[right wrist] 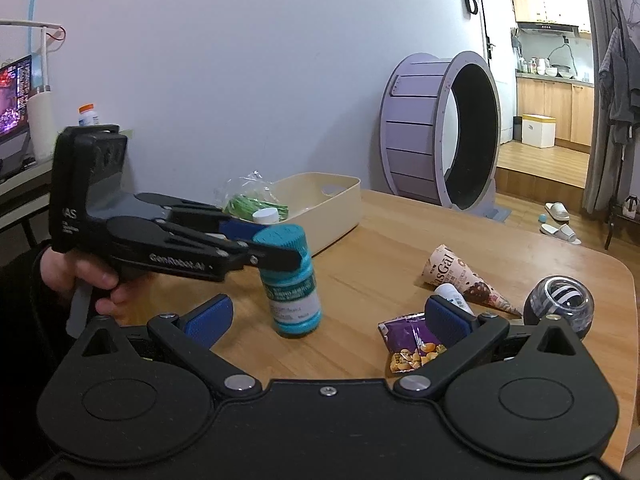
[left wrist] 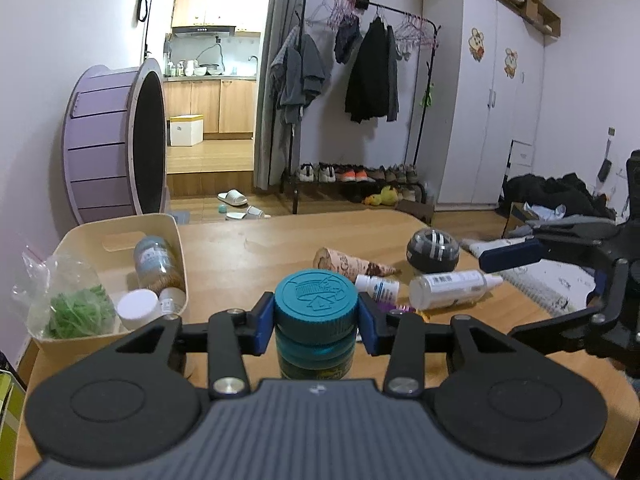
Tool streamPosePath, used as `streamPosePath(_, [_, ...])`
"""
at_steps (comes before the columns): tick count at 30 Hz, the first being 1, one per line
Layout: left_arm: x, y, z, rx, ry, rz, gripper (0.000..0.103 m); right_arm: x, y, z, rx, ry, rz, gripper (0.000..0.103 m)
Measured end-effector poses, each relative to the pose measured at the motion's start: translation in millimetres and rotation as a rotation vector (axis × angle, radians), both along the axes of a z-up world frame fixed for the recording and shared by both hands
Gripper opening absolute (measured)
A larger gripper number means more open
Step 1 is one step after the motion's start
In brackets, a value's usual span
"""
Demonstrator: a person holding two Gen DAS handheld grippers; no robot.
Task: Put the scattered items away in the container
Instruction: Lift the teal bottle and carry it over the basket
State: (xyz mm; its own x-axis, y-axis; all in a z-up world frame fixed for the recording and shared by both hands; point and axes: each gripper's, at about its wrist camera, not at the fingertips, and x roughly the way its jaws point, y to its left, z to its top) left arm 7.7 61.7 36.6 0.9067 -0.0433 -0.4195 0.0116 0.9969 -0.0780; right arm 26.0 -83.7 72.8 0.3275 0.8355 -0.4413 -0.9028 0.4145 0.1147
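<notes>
Left gripper [left wrist: 316, 320] clamps the upright teal bottle [right wrist: 290, 280] by its cap; the container [left wrist: 120, 248] lies to its left, while the right gripper [right wrist: 328, 316] stands open and empty.

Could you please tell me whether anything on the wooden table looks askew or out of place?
Yes: the white plastic dropper bottle and the printed paper cone lie toppled on the wooden table, outside the cream plastic bin.

Teal cap and teal banding seen on the bottle [right wrist: 291, 280], label white. Cream container [right wrist: 320, 208]. Green leaves in clear bag [left wrist: 76, 312]. Purple snack packet [right wrist: 412, 340] printed with yellow nuts. Black-and-white striped ball [left wrist: 432, 250]. Light wood-grain desk [right wrist: 380, 264]. Claw pads [right wrist: 208, 320] blue.
</notes>
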Motion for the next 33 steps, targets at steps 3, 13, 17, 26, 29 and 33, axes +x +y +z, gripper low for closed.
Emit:
streamPosePath(3, [-0.3, 2.4, 8.7, -0.010, -0.016, 0.006, 0.042, 2.8, 3.1, 4.8, 0.005, 0.010, -0.008, 0.103])
streamPosePath(13, [-5.0, 31.4, 47.9, -0.026, -0.064, 0.089, 0.042, 12.2, 33.6, 27.2, -0.017, 0.032, -0.024, 0.103])
streamPosePath(17, [-10.3, 46.9, 67.4, -0.012, -0.083, 0.131, 0.042, 15.8, 50.3, 42.3, -0.035, 0.020, -0.012, 0.103])
streamPosePath(26, [2.4, 93.0, 107.4, 0.055, -0.128, 0.247, 0.042, 12.1, 71.8, 48.8, -0.021, -0.018, 0.031, 0.103])
streamPosePath(29, [21.9, 111.2, 103.0, 0.055, -0.111, 0.276, 0.042, 14.1, 75.3, 39.2, -0.039, -0.003, 0.019, 0.103])
streamPosePath(33, [52.2, 133.7, 79.6, 0.039, -0.051, 0.319, 0.042, 20.2, 74.9, 33.1, -0.039, 0.024, -0.009, 0.103])
